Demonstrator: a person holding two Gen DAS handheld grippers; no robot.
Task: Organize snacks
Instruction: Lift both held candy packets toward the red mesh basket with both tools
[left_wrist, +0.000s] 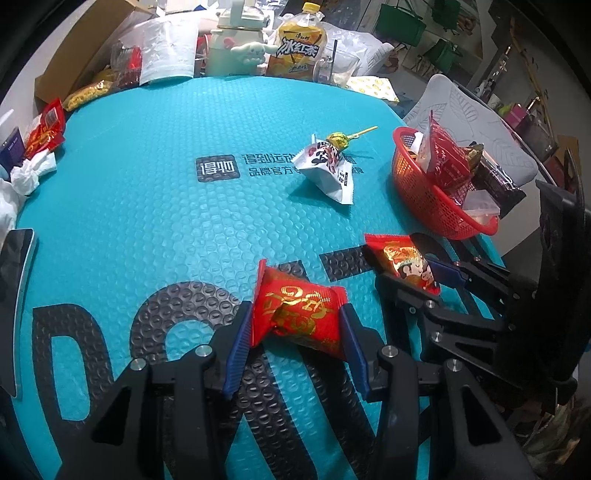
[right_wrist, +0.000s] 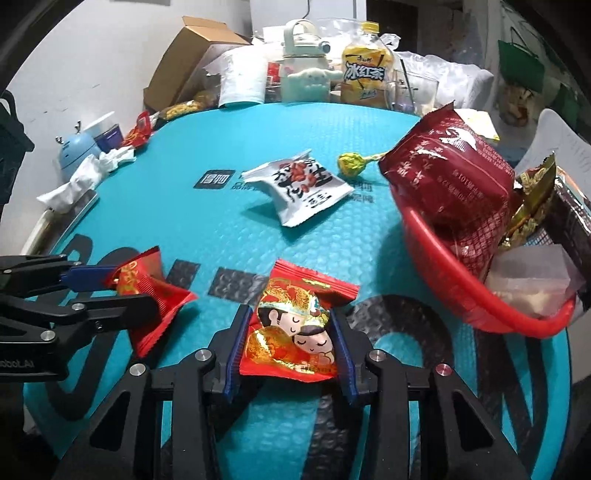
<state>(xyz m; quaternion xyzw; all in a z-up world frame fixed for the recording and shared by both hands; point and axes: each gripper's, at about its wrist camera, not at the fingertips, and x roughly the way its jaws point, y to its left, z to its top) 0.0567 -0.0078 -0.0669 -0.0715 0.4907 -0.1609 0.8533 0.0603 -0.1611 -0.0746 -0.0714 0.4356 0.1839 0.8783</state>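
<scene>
My left gripper (left_wrist: 295, 319) is shut on a red snack packet with gold writing (left_wrist: 299, 314), just above the teal bubble mat (left_wrist: 147, 221); it also shows in the right wrist view (right_wrist: 151, 291). My right gripper (right_wrist: 290, 341) is shut on a red packet with a cartoon couple (right_wrist: 295, 328), which also shows in the left wrist view (left_wrist: 402, 262). A white snack packet (left_wrist: 327, 168) and a yellow lollipop (left_wrist: 341, 140) lie mid-mat. The red basket (left_wrist: 436, 206) at the right holds a dark red bag (right_wrist: 450, 177) and other snacks.
Along the far edge stand a yellow iced-tea bottle (left_wrist: 299, 44), a pale kettle (left_wrist: 236, 40), a white bag (left_wrist: 170, 48) and a cardboard box (left_wrist: 88, 55). Red packets (left_wrist: 46, 127) and crumpled tissue (left_wrist: 31, 171) lie at the left. A phone (left_wrist: 14, 291) lies at the left edge.
</scene>
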